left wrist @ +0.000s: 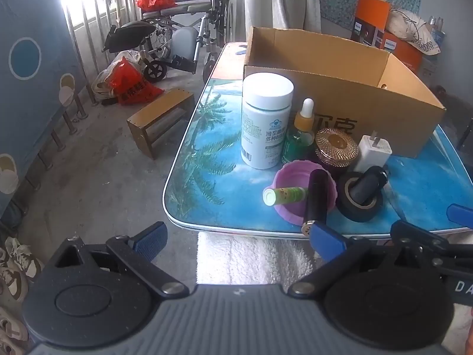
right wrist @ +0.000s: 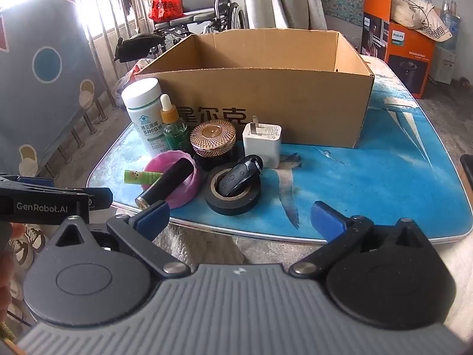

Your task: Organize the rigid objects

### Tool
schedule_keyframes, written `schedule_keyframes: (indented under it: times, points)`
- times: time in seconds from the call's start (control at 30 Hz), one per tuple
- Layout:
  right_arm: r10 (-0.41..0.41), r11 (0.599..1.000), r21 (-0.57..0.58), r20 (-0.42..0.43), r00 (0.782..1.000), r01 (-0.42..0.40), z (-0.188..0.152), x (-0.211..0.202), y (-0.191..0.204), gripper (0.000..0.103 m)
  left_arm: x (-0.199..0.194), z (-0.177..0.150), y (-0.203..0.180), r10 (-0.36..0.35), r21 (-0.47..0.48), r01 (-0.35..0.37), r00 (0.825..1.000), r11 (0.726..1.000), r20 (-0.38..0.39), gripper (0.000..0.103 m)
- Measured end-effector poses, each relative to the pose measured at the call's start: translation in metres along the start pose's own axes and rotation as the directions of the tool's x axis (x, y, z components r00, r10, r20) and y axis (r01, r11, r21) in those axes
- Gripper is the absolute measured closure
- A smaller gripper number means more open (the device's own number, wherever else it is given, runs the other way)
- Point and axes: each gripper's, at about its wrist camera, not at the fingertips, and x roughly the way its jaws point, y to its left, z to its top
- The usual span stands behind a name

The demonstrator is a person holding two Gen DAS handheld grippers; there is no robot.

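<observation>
A cluster of small items stands on the blue table (right wrist: pixel 369 189) in front of an open cardboard box (right wrist: pixel 266 100): a white pill bottle (right wrist: pixel 145 109), a green dropper bottle (right wrist: pixel 174 127), a gold-lidded jar (right wrist: pixel 212 136), a white charger (right wrist: pixel 261 143), a purple ring (right wrist: pixel 183 177) with a black tube (right wrist: pixel 165 186) and a green stick (right wrist: pixel 142 176) across it, and a tape roll (right wrist: pixel 233 198) holding a car key (right wrist: pixel 239 176). My left gripper (left wrist: pixel 239 239) and right gripper (right wrist: pixel 241 216) both hover open at the table's near edge, holding nothing.
The box (left wrist: pixel 340 94) is empty as far as I can see. A small wooden stool (left wrist: pixel 159 121) and a wheelchair (left wrist: pixel 183 38) stand on the floor to the left. An orange carton (right wrist: pixel 405 59) sits at the back right. Shoes (left wrist: pixel 14 266) lie by my left.
</observation>
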Motion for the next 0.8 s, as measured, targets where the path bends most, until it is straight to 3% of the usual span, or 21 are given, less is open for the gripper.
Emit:
schedule_keyframes:
  times: [0.13, 0.3, 0.8]
  points:
    - [-0.013, 1.000, 0.001, 0.043, 0.999, 0.013, 0.0006, -0.0006, 0.0011, 0.001, -0.0004, 0.0006, 0.0016, 0.006, 0.005, -0.006, 1.000, 1.000, 0.006, 0.000]
    - [-0.006, 1.000, 0.000, 0.021, 1.000, 0.006, 0.0031, -0.0003, -0.0002, 0.001, -0.0006, -0.0025, -0.0038, 0.036, 0.022, -0.037, 0.999, 0.999, 0.019, 0.000]
    - [-0.007, 1.000, 0.023, 0.006, 1.000, 0.007, 0.0042, -0.0007, -0.0039, 0.001, 0.0015, -0.0011, -0.0063, 0.039, 0.034, -0.039, 0.999, 0.999, 0.006, 0.000]
